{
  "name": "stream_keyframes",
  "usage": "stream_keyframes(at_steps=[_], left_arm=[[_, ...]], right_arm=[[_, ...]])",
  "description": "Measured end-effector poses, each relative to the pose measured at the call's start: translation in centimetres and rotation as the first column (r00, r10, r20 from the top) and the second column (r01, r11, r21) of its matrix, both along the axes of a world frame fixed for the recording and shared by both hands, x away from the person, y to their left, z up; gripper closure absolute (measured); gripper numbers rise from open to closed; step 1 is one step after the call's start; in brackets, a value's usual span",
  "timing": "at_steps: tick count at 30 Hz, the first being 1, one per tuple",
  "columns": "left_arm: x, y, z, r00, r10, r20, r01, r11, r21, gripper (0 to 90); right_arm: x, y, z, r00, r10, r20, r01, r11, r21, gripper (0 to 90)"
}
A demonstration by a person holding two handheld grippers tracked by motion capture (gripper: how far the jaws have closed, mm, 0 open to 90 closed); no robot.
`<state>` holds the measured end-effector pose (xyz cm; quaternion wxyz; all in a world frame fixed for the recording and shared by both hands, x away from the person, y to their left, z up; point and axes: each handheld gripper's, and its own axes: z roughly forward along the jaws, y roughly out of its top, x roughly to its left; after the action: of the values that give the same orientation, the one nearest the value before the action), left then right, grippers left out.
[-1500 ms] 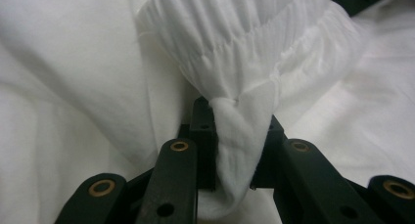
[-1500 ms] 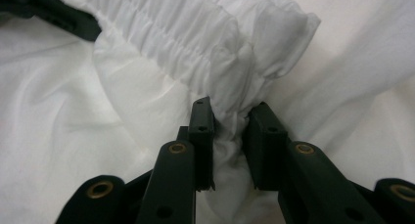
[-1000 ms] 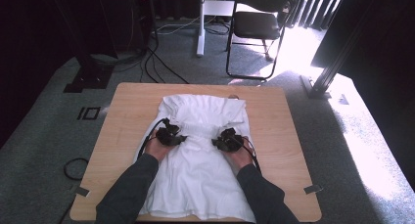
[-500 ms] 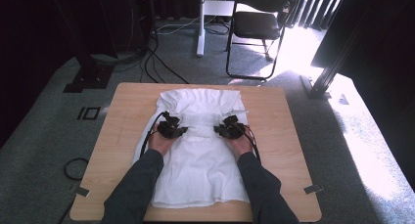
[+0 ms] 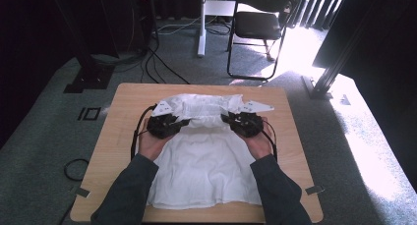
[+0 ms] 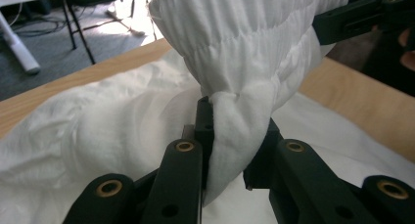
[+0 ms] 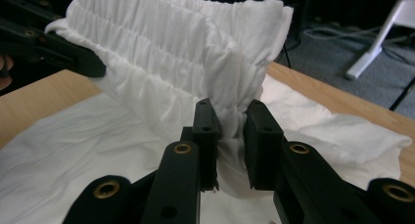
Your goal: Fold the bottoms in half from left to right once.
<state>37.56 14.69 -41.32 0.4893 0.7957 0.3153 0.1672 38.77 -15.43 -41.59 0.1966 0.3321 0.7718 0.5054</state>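
Observation:
A white cloth garment [image 5: 206, 161] lies spread on the wooden table [image 5: 123, 136], its far gathered edge [image 5: 204, 118] lifted off the surface. My left gripper [image 5: 184, 122] is shut on the left part of that elastic edge [image 6: 230, 131]. At the right part of the same edge my right gripper [image 5: 225, 118] is shut on the bunched cloth [image 7: 230, 126]. The band hangs stretched between the two grippers. In the left gripper view the other gripper's black jaws [image 6: 352, 18] show at the top right.
A black folding chair [image 5: 263, 23] and a white stand leg [image 5: 201, 23] are on the carpet beyond the table. Cables [image 5: 162, 63] trail on the floor at the left. Dark stand frames [image 5: 334, 63] rise at the right. Bare wood shows on both sides of the cloth.
Both grippers have moved away from the person toward the table's far side, carrying the cloth's gathered edge with them and folding it over the far part.

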Motion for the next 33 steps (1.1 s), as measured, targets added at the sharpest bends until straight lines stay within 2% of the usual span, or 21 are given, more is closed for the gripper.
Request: stream_keyframes(at_steps=[5, 7, 8, 9, 10, 12, 13, 14, 15, 16, 18, 19, 20, 23, 26, 28, 29, 30, 31, 32, 33], left_arm=[[-2.6, 0.4, -0.5, 0.9996, -0.028, -0.001, 0.028, 0.9996, -0.004, 80.2], [-3.6, 0.4, -1.9, 0.9993, -0.034, -0.015, 0.034, 0.9993, 0.014, 80.1], [-4.3, 0.4, -3.9, 0.9984, -0.04, -0.039, 0.041, 0.9987, 0.03, 80.0], [-4.3, 0.4, -3.9, 0.9984, -0.04, -0.039, 0.041, 0.9987, 0.03, 79.9], [-4.5, 0.6, -5.3, 0.996, -0.044, -0.078, 0.045, 0.9988, 0.018, 79.9], [-4.7, 0.9, -8.5, 0.9855, -0.034, -0.166, 0.037, 0.9992, 0.016, 79.3], [-4.7, 0.9, -8.5, 0.9855, -0.034, -0.166, 0.037, 0.9992, 0.016, 79.1], [-4.9, 0.9, -10.7, 0.9735, -0.028, -0.227, 0.034, 0.9991, 0.024, 78.9], [-4.9, 0.9, -10.7, 0.9735, -0.028, -0.227, 0.034, 0.9991, 0.024, 78.1], [-5.0, 0.7, -12.3, 0.9621, -0.021, -0.272, 0.039, 0.9974, 0.061, 76.5], [-5.1, 0.8, -13.2, 0.9493, -0.018, -0.314, 0.038, 0.9975, 0.059, 69.1], [-5.1, 0.8, -13.2, 0.9493, -0.018, -0.314, 0.038, 0.9975, 0.059, 65.7], [-5.2, 1.1, -12.8, 0.9509, -0.029, -0.308, 0.041, 0.9986, 0.033, 62.5], [-5.4, 1.4, -11.8, 0.9578, -0.026, -0.286, 0.035, 0.9991, 0.024, 54.0], [-5.3, 2.7, -9.4, 0.9738, -0.009, -0.227, 0.006, 0.9998, -0.017, 53.4], [-5.1, 3.0, -8.9, 0.9773, 0.002, -0.212, -0.009, 0.9995, -0.03, 53.5], [-4.8, 3.2, -8.4, 0.9791, 0.013, -0.203, -0.021, 0.9991, -0.036, 54.7], [-4.3, 3.4, -8.0, 0.98, 0.027, -0.197, -0.035, 0.9988, -0.035, 63.8], [-3.9, 3.4, -7.8, 0.9802, 0.04, -0.194, -0.048, 0.9983, -0.035, 63.8], [-2.6, 3.1, -7.6, 0.9787, 0.057, -0.197, -0.065, 0.9974, -0.032, 73.9], [-2.6, 3.1, -7.6, 0.9787, 0.057, -0.197, -0.065, 0.9974, -0.032, 76.0]], right_arm=[[-2.7, -0.3, 0.0, 0.9988, 0.046, 0.018, -0.046, 0.9989, -0.004, 77.2], [-3.7, -0.3, -1.0, 0.9983, 0.059, 0.001, -0.059, 0.9981, -0.018, 77.1], [-4.7, -0.2, -2.8, 0.9973, 0.066, -0.033, -0.068, 0.9971, -0.035, 77.1], [-4.7, -0.2, -2.8, 0.9973, 0.066, -0.033, -0.068, 0.9971, -0.035, 77.1], [-4.9, -0.1, -3.6, 0.9964, 0.069, -0.049, -0.071, 0.9966, -0.042, 77.1], [-5.6, -0.1, -6.8, 0.9883, 0.08, -0.13, -0.087, 0.9952, -0.046, 76.9], [-5.6, -0.1, -6.8, 0.9883, 0.08, -0.13, -0.087, 0.9952, -0.046, 76.9], [-5.9, 0.1, -8.9, 0.979, 0.084, -0.186, -0.094, 0.9945, -0.046, 76.9], [-5.9, 0.1, -8.9, 0.979, 0.084, -0.186, -0.094, 0.9945, -0.046, 76.9], [-6.2, 0.4, -10.8, 0.9724, 0.075, -0.221, -0.095, 0.9919, -0.084, 76.8], [-6.3, 0.6, -12.2, 0.9625, 0.074, -0.261, -0.105, 0.9889, -0.106, 75.2], [-6.3, 0.6, -12.2, 0.9625, 0.074, -0.261, -0.105, 0.9889, -0.106, 75.2], [-6.3, 0.5, -12.7, 0.9536, 0.071, -0.293, -0.107, 0.9882, -0.109, 66.1], [-6.3, 0.2, -12.3, 0.954, 0.068, -0.292, -0.103, 0.9893, -0.104, 53.9], [-6.4, -1.0, -10.0, 0.9661, 0.091, -0.242, -0.104, 0.9937, -0.041, 45.5], [-6.4, -1.4, -9.4, 0.9703, 0.089, -0.225, -0.096, 0.9952, -0.02, 45.1], [-6.2, -1.7, -8.8, 0.9735, 0.083, -0.213, -0.085, 0.9964, 0.0, 45.3], [-5.4, -2.2, -8.0, 0.9776, 0.047, -0.205, -0.043, 0.9988, 0.025, 61.4], [-5.4, -2.2, -8.0, 0.9776, 0.047, -0.205, -0.043, 0.9988, 0.025, 61.4], [-4.5, -2.2, -7.7, 0.9777, 0.01, -0.21, -0.007, 0.9998, 0.017, 76.1], [-4.5, -2.2, -7.7, 0.9777, 0.01, -0.21, -0.007, 0.9998, 0.017, 76.1]])
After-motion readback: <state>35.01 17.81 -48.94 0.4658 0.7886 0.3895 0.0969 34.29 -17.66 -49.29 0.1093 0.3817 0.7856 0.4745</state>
